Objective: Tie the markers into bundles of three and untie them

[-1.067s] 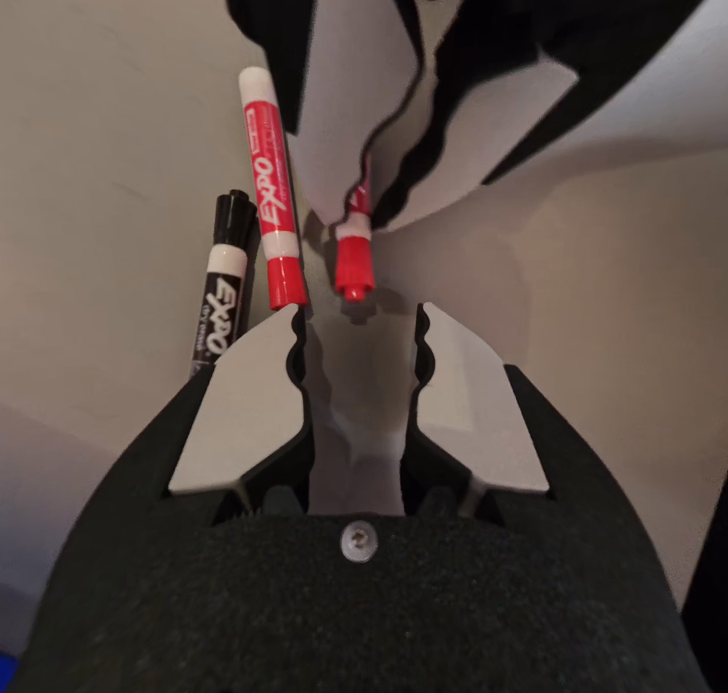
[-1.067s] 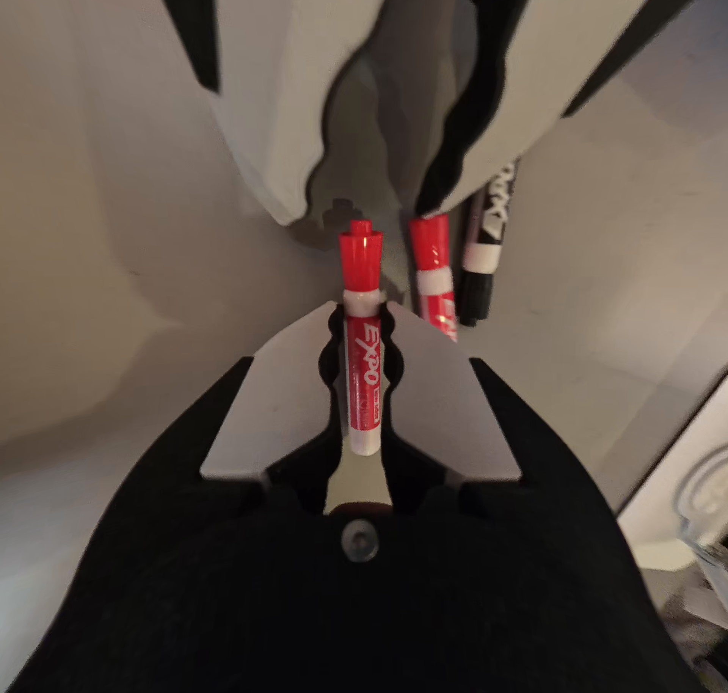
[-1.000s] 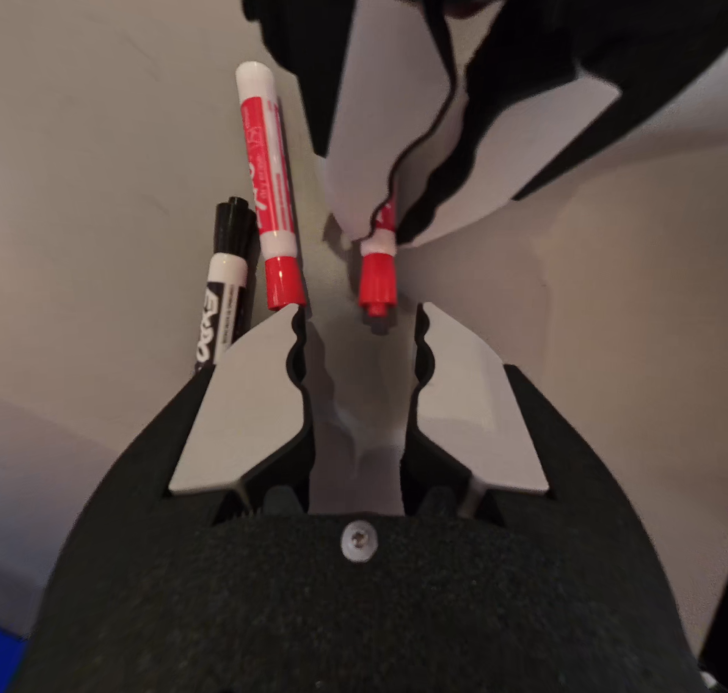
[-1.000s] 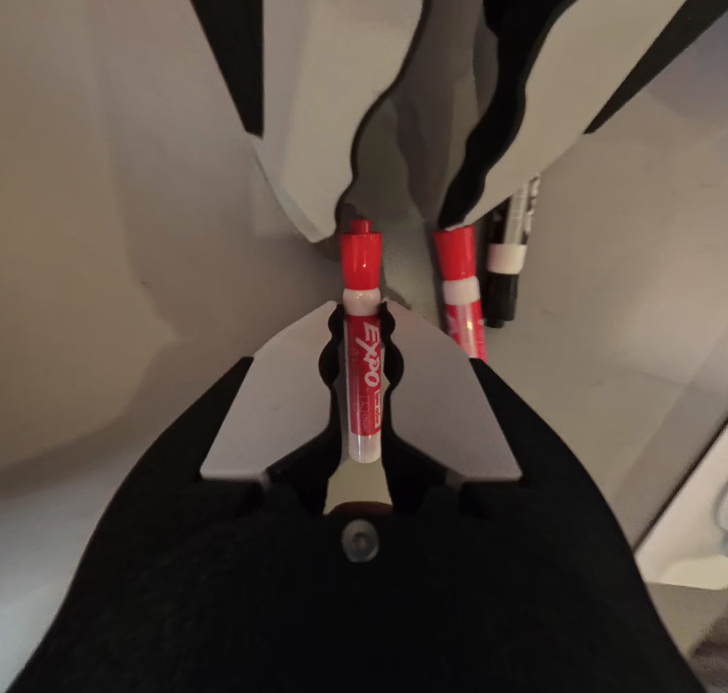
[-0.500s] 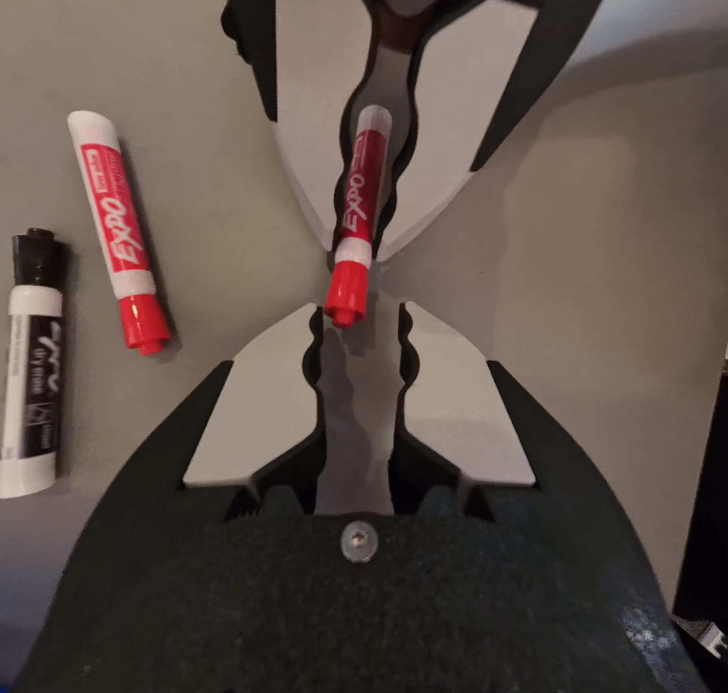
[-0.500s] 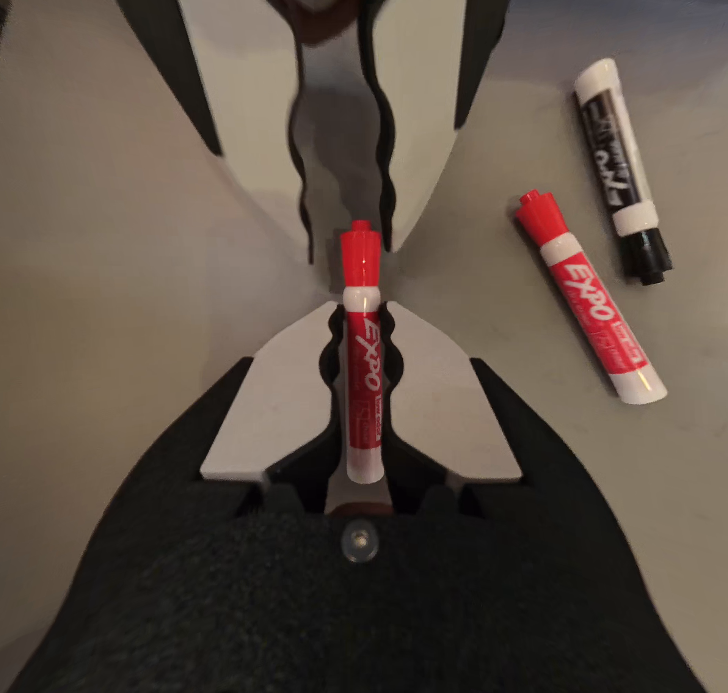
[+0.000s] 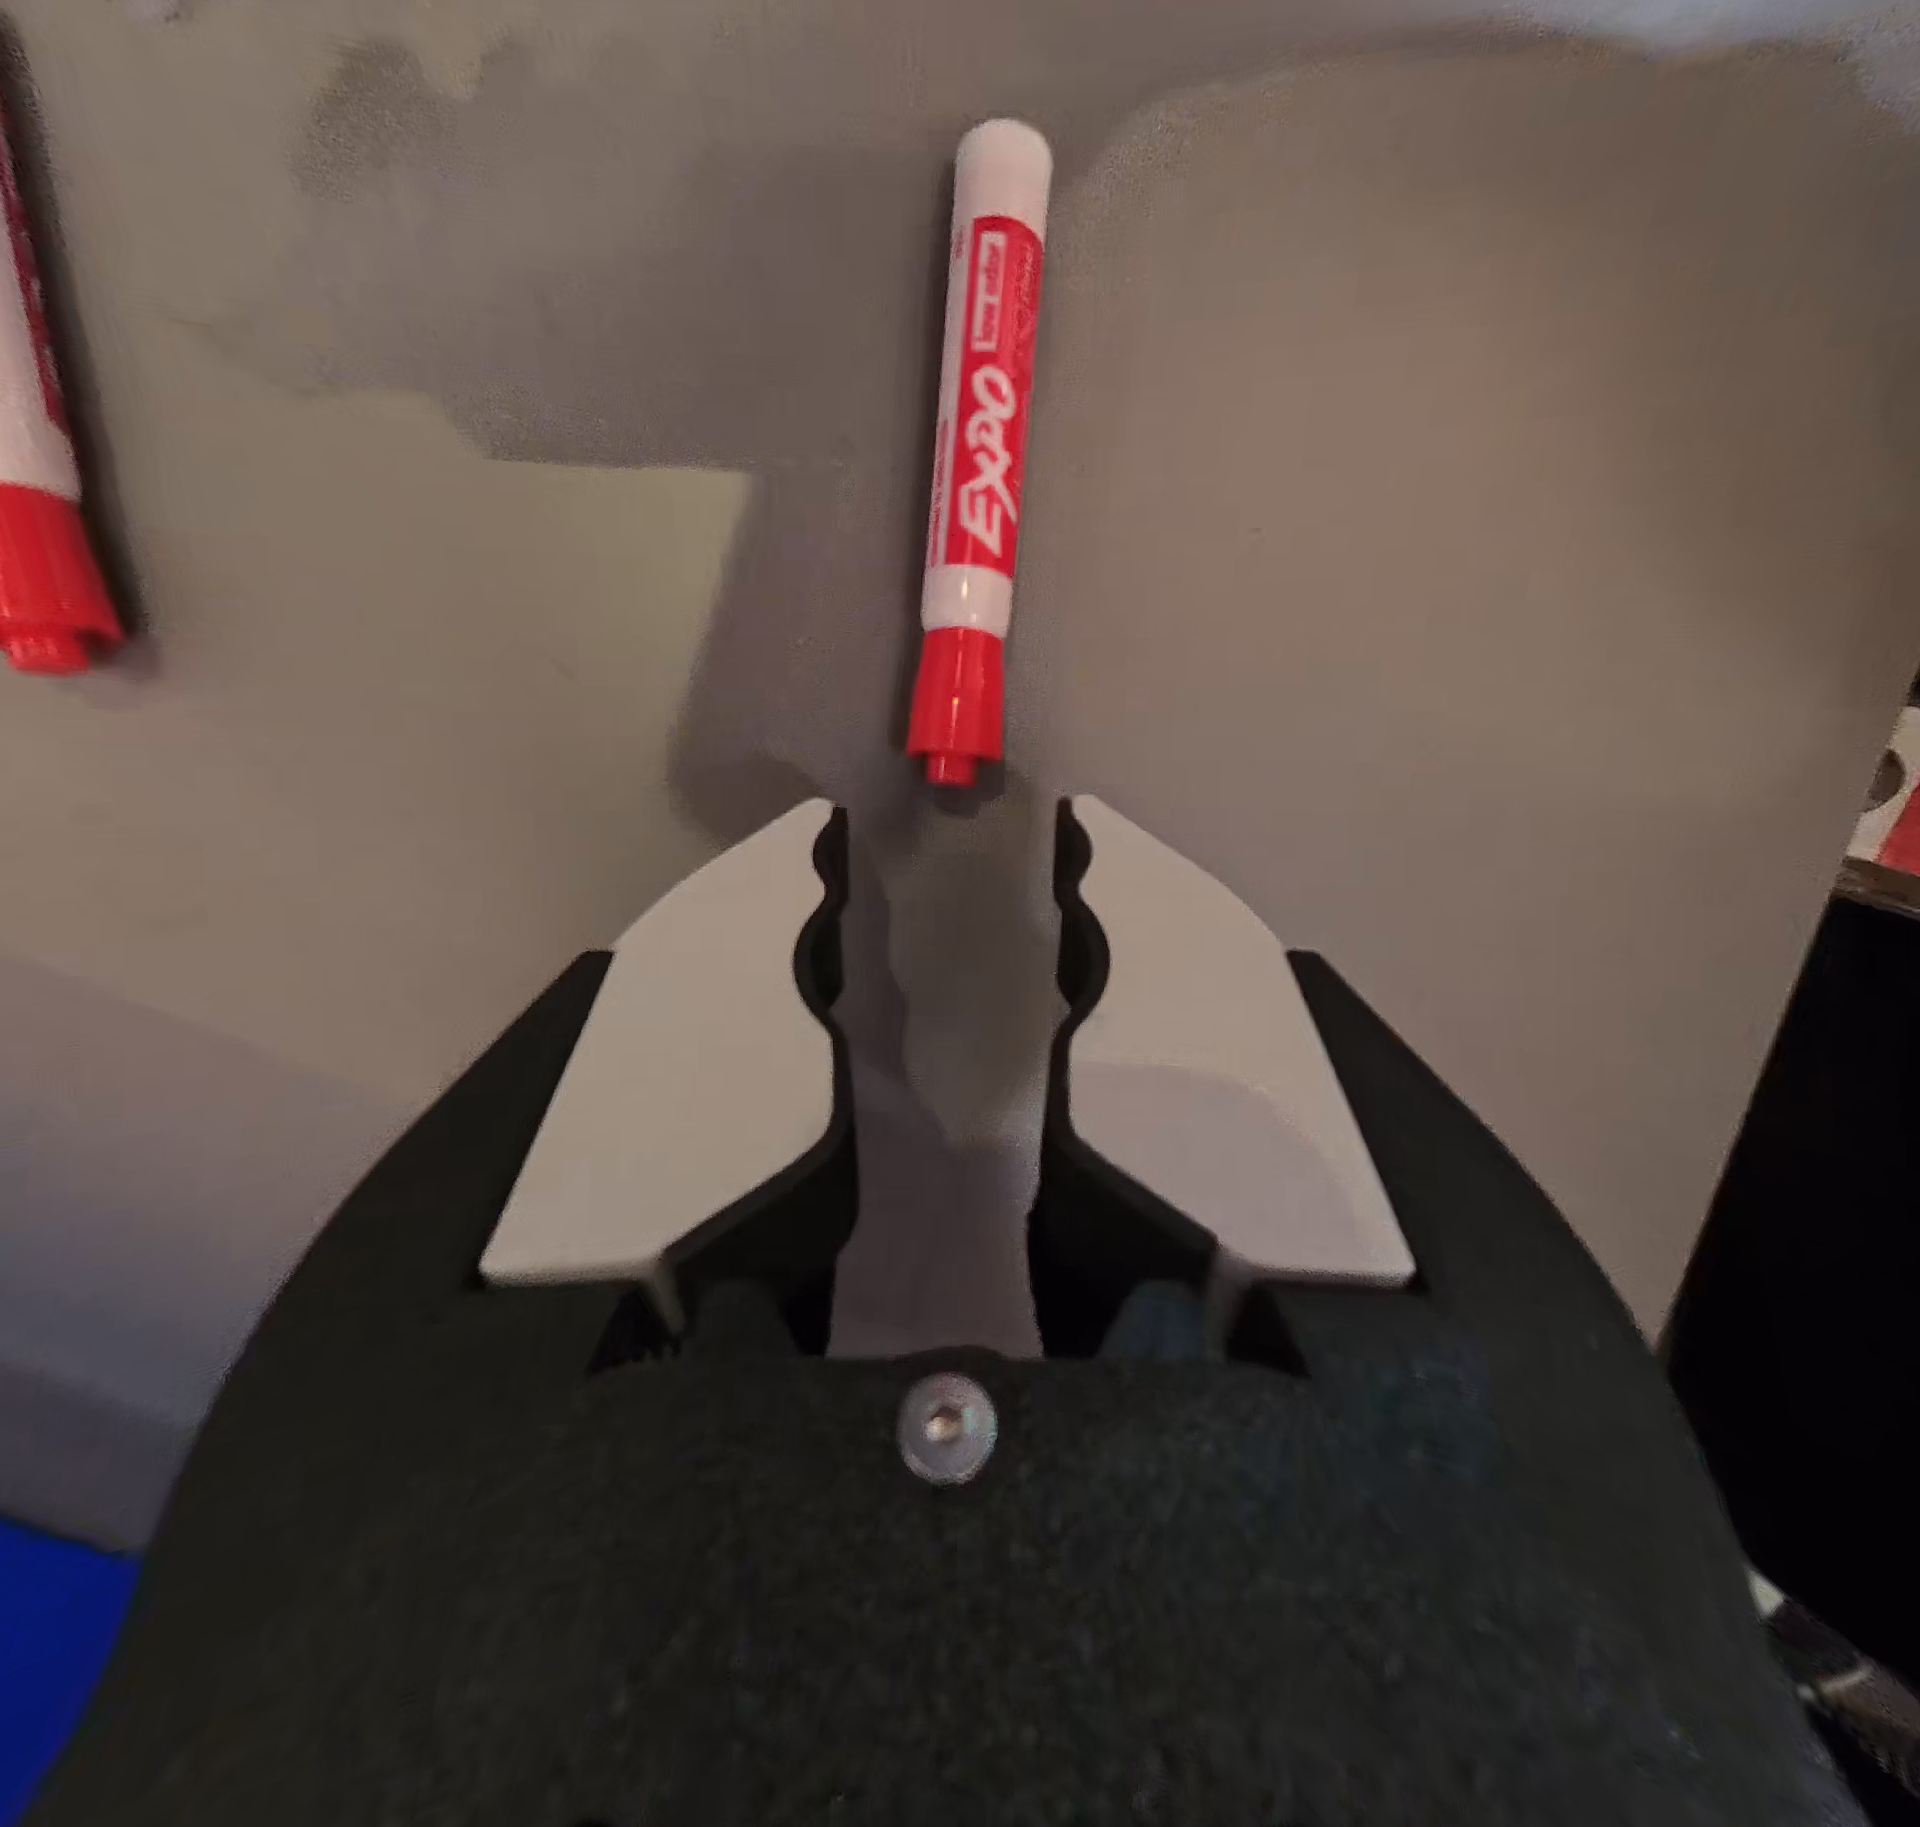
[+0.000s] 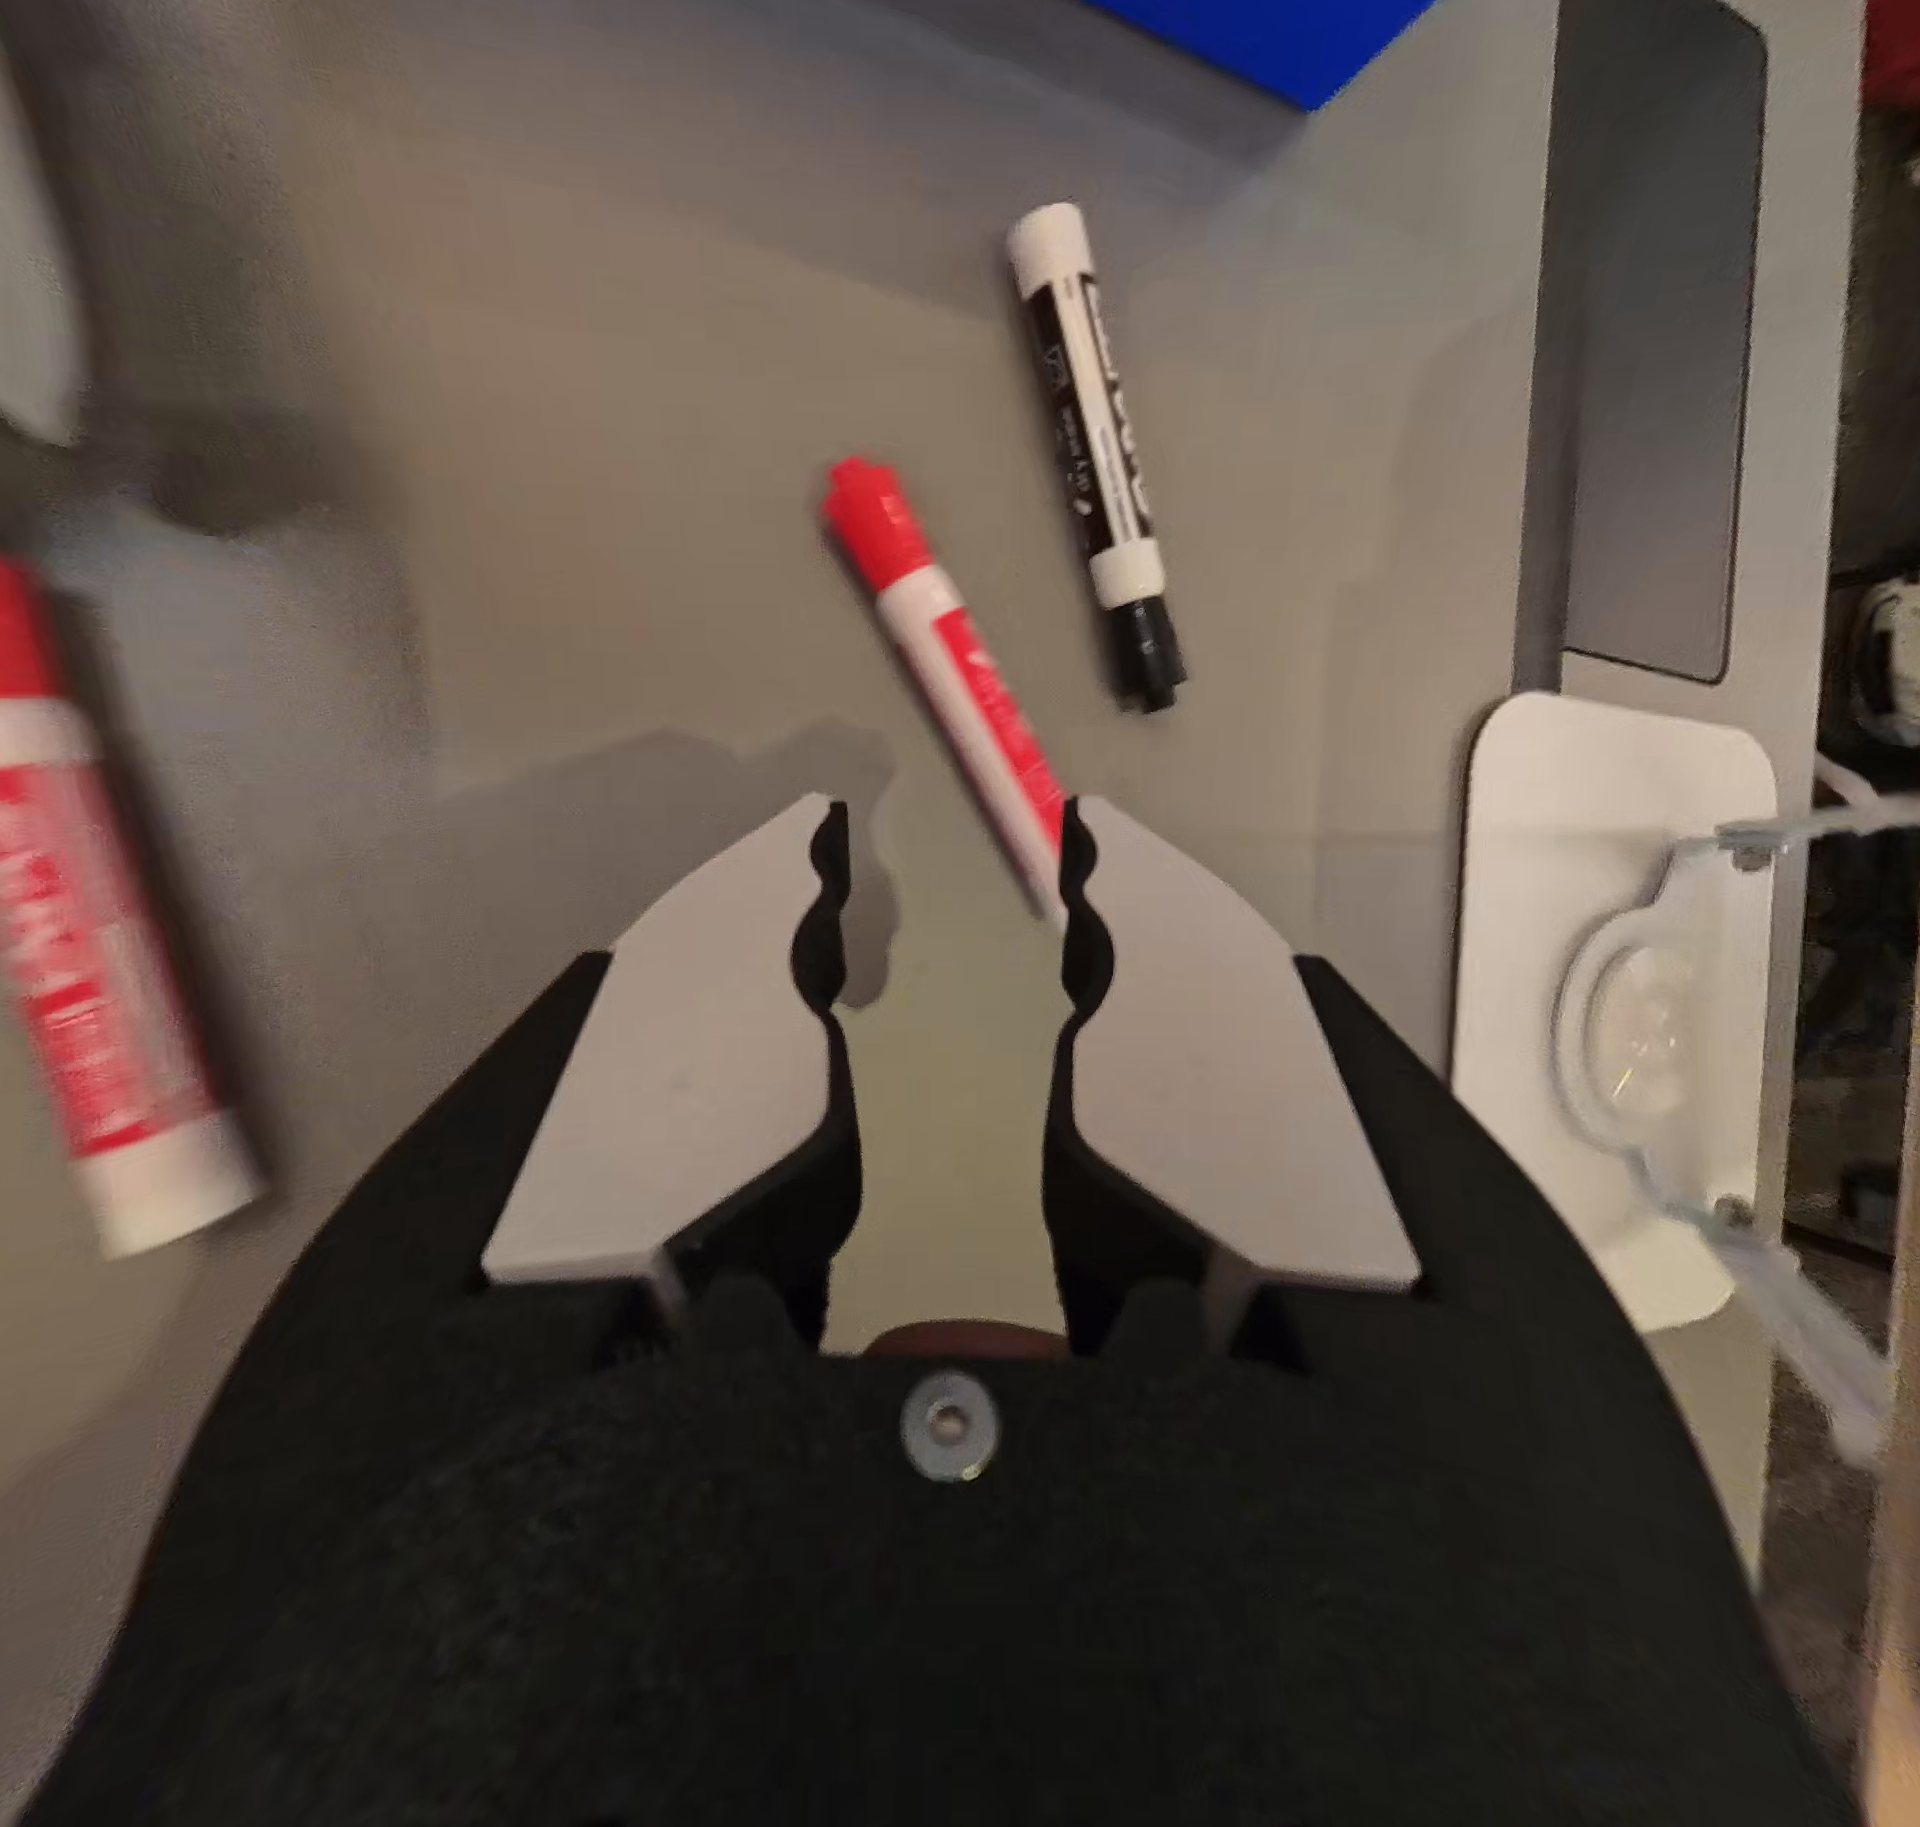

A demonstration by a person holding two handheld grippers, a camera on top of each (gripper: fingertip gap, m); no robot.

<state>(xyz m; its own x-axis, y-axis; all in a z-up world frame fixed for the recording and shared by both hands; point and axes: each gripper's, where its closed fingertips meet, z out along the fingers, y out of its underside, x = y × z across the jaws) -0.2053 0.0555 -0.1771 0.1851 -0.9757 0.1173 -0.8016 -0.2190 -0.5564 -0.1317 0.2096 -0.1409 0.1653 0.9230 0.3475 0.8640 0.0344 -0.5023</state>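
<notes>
The red-capped white plastic marker (image 7: 982,447) is lying loose on the grey table (image 7: 1455,530), cap toward my left gripper (image 7: 951,821), whose jaws are spread and empty. My right gripper (image 8: 951,821), jaws also spread and empty, is hovering near a second red marker (image 8: 951,676) and a black-capped marker (image 8: 1096,447). I am judging it best to gather all three parallel, caps aligned, before binding.

You have two red markers (image 8: 961,681) (image 8: 99,936) and one black marker (image 8: 1101,447) lying on the tabletop (image 8: 623,323).
</notes>
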